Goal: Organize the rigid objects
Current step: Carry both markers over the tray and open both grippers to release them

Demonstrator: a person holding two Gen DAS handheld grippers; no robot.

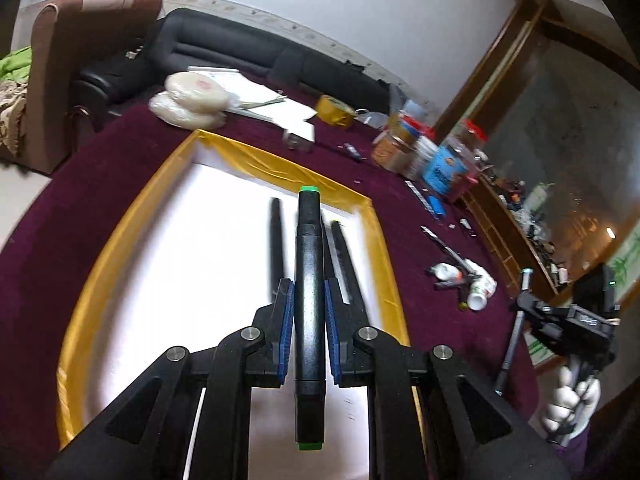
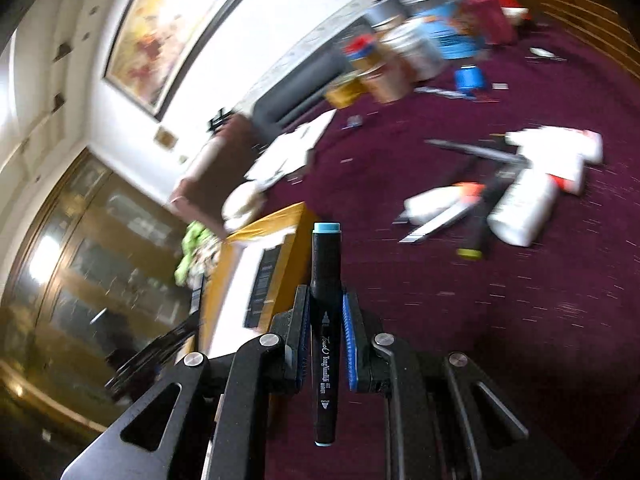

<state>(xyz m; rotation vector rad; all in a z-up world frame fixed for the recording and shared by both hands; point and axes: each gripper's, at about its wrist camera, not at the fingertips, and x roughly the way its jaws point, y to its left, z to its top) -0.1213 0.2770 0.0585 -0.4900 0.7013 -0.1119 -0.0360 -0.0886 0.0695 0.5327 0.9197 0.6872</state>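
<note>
Left gripper (image 1: 308,312): jaws are pressed onto a black marker with green end caps (image 1: 307,280), which is clamped between the blue pads (image 1: 285,328) and lies lengthwise along the fingers. It is held above a white sheet bordered with yellow tape (image 1: 224,152). Two black pens (image 1: 276,236) are seen lying on the sheet, one on either side of the held marker's far end.

Right gripper (image 2: 326,320): jaws are pinched on a black marker with light-blue end caps (image 2: 326,320), printed lettering facing the camera. It is held over the maroon tablecloth (image 2: 520,300), just beside the yellow border.

A pile of white bottles (image 2: 524,208) and dark pens is noted on the cloth beyond; that view is motion-blurred, so the count cannot be given. Jars and boxes (image 1: 424,152) are grouped at the far table edge.
</note>
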